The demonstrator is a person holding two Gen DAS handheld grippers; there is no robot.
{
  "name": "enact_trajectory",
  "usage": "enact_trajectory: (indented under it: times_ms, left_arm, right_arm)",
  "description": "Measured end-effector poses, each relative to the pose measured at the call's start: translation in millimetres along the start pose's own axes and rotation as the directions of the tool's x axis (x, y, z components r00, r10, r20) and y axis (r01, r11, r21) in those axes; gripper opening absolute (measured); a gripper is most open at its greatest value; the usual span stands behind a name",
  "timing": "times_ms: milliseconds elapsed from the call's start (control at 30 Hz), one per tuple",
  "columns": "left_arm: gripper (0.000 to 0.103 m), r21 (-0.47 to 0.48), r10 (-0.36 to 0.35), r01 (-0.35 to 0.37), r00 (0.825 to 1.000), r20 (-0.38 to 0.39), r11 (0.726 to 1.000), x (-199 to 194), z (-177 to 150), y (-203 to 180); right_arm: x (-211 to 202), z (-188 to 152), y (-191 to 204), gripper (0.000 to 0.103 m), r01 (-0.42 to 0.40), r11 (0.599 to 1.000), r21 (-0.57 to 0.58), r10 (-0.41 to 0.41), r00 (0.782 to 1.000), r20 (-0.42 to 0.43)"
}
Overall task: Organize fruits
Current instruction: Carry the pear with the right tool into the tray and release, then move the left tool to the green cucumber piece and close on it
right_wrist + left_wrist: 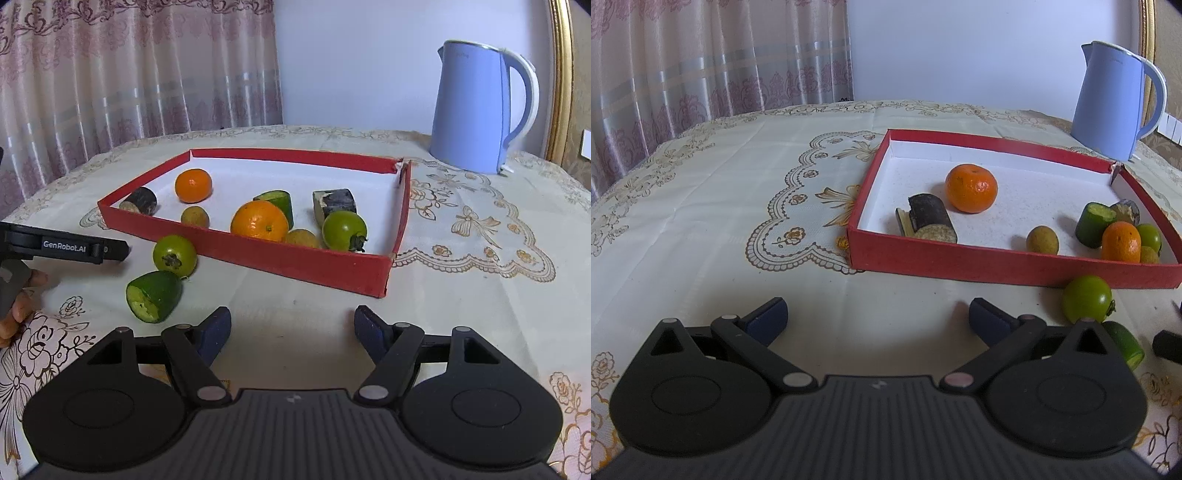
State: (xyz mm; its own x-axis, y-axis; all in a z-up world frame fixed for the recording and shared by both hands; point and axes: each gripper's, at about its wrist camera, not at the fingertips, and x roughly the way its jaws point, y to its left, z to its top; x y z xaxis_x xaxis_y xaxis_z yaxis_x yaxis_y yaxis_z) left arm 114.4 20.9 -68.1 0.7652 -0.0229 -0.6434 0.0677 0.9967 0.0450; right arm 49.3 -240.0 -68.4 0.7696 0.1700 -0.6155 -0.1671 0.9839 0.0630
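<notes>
Red tray (317, 264), two green fruits outside (right gripper (291, 326) empty)

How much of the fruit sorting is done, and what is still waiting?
Mostly done: the red box already holds two oranges, a green tomato, small brownish fruits and some cut pieces. In hand: nothing; the left gripper and right gripper both stand open and empty. Left: a green tomato on the cloth and a cut green piece, both lying outside the box's front wall.
</notes>
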Motion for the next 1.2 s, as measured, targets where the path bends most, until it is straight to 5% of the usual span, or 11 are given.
enact_trajectory:
  times_ms: [200,667,1200]
  left_arm:
    - [0.103,0.048,-0.104,0.102,0.993,0.053,0.994,-21,-7,-8]
    - [0.103,-0.034,-0.274,0.275,0.961,0.033,0.961,-54,-7,-31]
    - [0.103,-0.005,-0.264,0.264,0.962,-0.067,0.964,-40,3,-71]
  right_arm:
    - [0,0,-3,0.077,0.010,1.000,0.017,-0.010,1.000,-0.001]
    - [3,-1,-8,0.094,0.083,0.995,0.054,-0.082,0.996,-0.017]
    - [4,-2,-10,0.103,0.138,0.989,0.058,-0.136,0.990,-0.037]
